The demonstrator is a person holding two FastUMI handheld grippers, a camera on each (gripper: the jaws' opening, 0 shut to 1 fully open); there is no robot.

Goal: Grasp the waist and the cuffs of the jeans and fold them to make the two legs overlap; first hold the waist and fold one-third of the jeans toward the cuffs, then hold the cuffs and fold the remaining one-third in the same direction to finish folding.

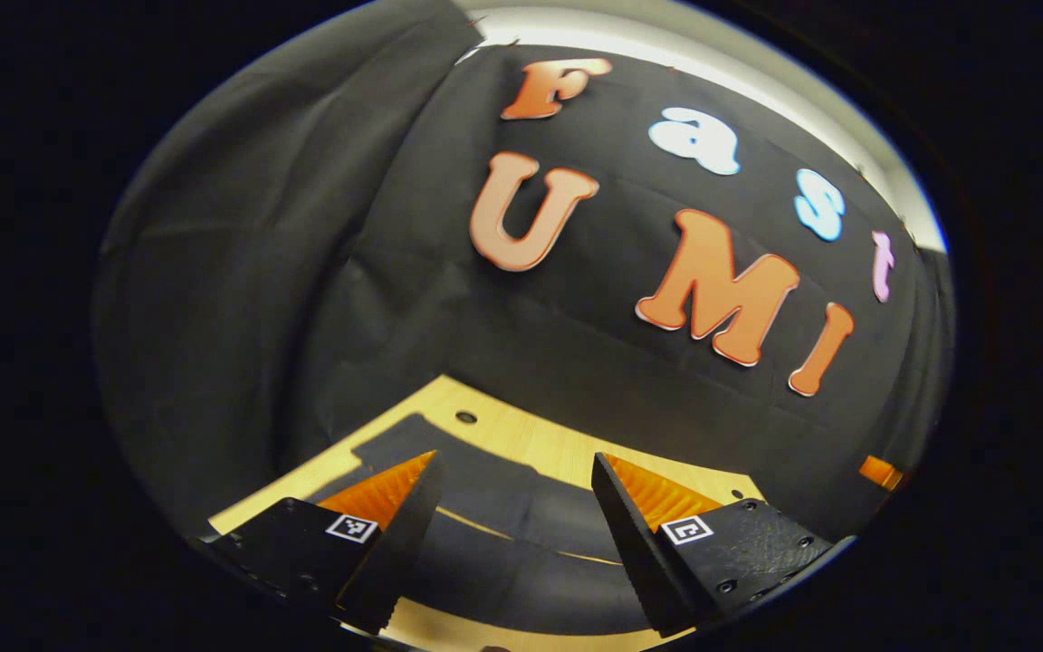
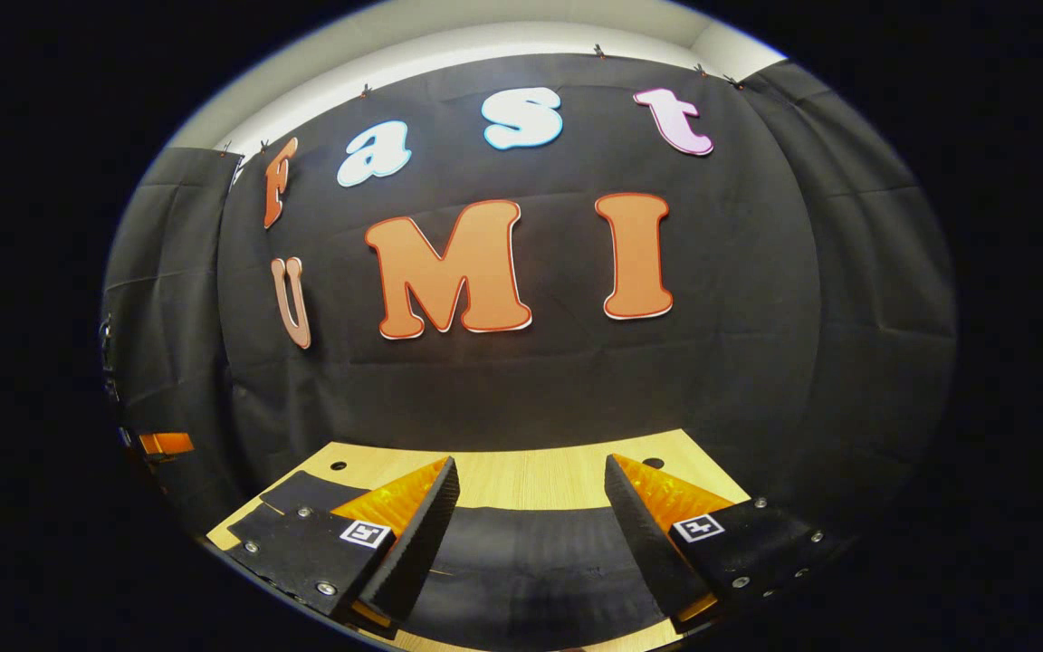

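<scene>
Jeans (image 1: 503, 516) are lying dark and flat across the wooden table (image 1: 521, 439), reaching toward its far edge. Left gripper (image 1: 516, 530) is hovering over them, fingers spread and gripping nothing; right gripper (image 2: 531, 534) is doing likewise. Small square markers (image 2: 699, 527) on the fingers are carrying no readable writing.

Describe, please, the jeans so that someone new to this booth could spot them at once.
Start from the light wooden table that stands against the black cloth wall. The jeans lie flat on it as a dark, almost black spread of fabric, just beyond the open right tool; in the left gripper view they lie beyond the open left tool. Their dark colour against the pale wood sets them apart.
</scene>
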